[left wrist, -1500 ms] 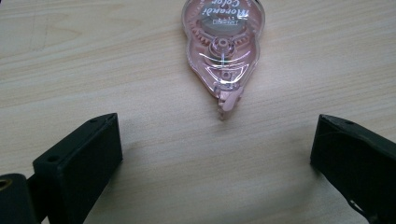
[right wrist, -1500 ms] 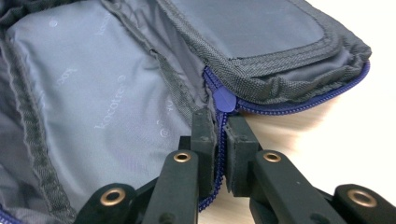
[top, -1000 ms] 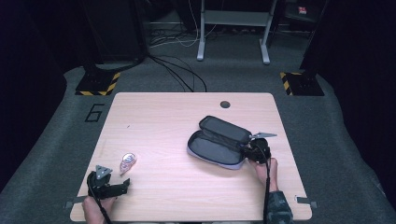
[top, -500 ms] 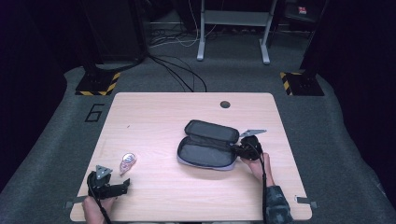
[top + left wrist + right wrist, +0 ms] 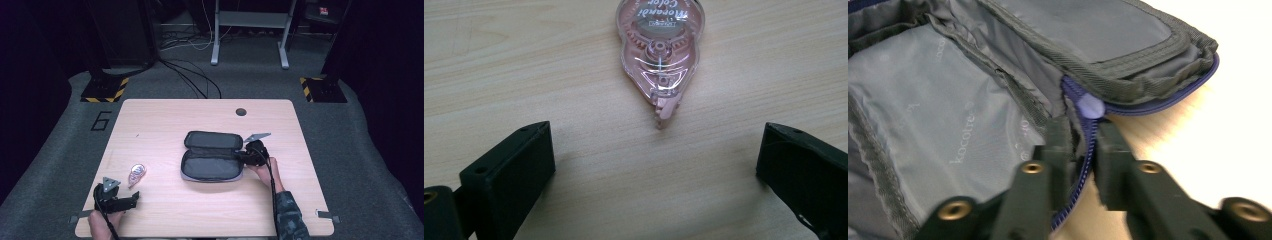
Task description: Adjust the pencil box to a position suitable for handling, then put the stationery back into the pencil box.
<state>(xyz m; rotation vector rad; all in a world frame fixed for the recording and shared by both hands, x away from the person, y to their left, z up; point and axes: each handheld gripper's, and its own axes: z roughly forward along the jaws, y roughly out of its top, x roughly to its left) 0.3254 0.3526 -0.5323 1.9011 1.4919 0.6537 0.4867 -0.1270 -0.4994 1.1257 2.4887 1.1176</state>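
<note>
An open grey pencil case (image 5: pixel 210 156) with a dark lining lies spread flat at the middle of the wooden table (image 5: pixel 160 125). My right gripper (image 5: pixel 246 156) is shut on the case's right edge; in the right gripper view its jaws pinch the purple zipper rim (image 5: pixel 1083 150) beside the grey lining (image 5: pixel 938 100). A pink correction tape dispenser (image 5: pixel 136 173) lies at the front left. My left gripper (image 5: pixel 131 200) stands open just in front of it, and the dispenser (image 5: pixel 660 55) points its tip toward the gap between the jaws.
A dark round hole (image 5: pixel 241 111) sits near the table's far edge. On the floor beyond are cables (image 5: pixel 192 80), a metal stand (image 5: pixel 250 30) and yellow-black striped blocks (image 5: pixel 102 90).
My right gripper has dragged the open pencil case leftward toward the table's middle. The left gripper and the dispenser have stayed put.
</note>
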